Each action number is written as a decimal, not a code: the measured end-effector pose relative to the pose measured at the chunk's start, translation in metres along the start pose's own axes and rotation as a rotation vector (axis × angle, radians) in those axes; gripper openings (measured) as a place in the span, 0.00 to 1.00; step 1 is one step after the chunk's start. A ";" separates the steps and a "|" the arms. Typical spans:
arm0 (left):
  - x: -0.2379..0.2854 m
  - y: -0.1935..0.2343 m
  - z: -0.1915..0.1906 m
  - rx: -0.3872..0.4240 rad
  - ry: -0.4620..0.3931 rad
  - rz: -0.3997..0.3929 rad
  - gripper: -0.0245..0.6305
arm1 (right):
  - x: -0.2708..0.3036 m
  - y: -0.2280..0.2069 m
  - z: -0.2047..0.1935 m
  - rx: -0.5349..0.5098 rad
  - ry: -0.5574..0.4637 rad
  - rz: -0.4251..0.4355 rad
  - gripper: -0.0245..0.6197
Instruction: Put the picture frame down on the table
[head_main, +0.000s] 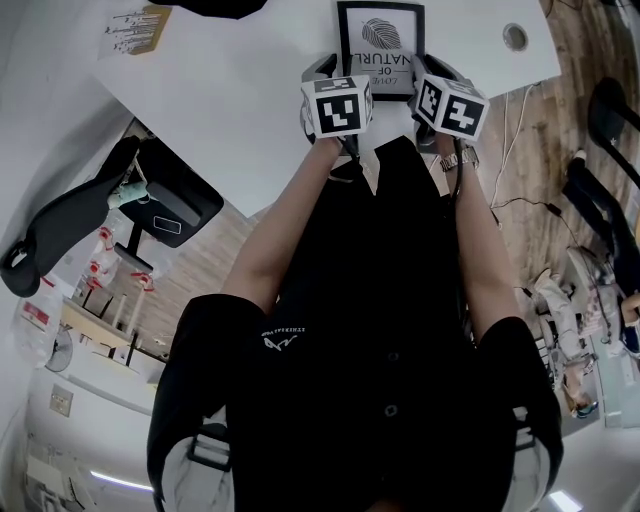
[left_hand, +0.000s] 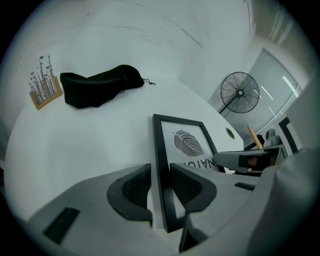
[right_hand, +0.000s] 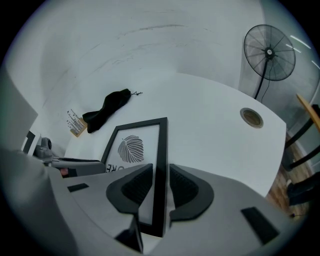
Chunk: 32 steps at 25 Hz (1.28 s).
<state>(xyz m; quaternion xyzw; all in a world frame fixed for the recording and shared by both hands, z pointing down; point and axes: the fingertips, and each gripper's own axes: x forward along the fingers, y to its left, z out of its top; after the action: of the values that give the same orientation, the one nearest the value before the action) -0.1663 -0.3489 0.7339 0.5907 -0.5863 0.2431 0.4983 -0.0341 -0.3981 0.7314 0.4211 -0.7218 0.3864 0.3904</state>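
— While my left gripper (left_hand: 160, 184) clamps the left edge of the picture frame (left_hand: 186, 144), is it down yet?
— Nearly, I judge. It lies flat, low at the counter (left_hand: 95, 140) edge; whether it touches, I can't tell. My right gripper (right_hand: 160, 181) pinches its right edge. Only the letting go is left.

The white table (head_main: 250, 110) carries few things. A picture frame (head_main: 380, 40) with a leaf print lies at its near edge, though whether it rests fully on the top I cannot tell. Well beyond it lie a crumpled black drawstring bag (left_hand: 100, 86) and, just beside that, a small wooden stand (left_hand: 45, 90) of thin printed stems. A round cable port (right_hand: 251, 117) sits in the tabletop near the right edge.
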 end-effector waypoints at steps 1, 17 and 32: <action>-0.001 0.000 0.000 0.001 -0.002 -0.005 0.19 | -0.001 0.001 0.000 0.008 0.001 0.008 0.22; -0.034 -0.012 -0.007 0.023 -0.047 0.050 0.05 | -0.038 -0.001 -0.005 0.001 -0.033 0.032 0.04; -0.079 -0.042 -0.038 -0.022 -0.151 0.081 0.05 | -0.086 -0.013 -0.042 -0.051 -0.048 0.105 0.04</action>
<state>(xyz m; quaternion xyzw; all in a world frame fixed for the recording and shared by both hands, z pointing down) -0.1308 -0.2880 0.6665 0.5774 -0.6484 0.2113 0.4489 0.0169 -0.3396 0.6747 0.3816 -0.7618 0.3776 0.3625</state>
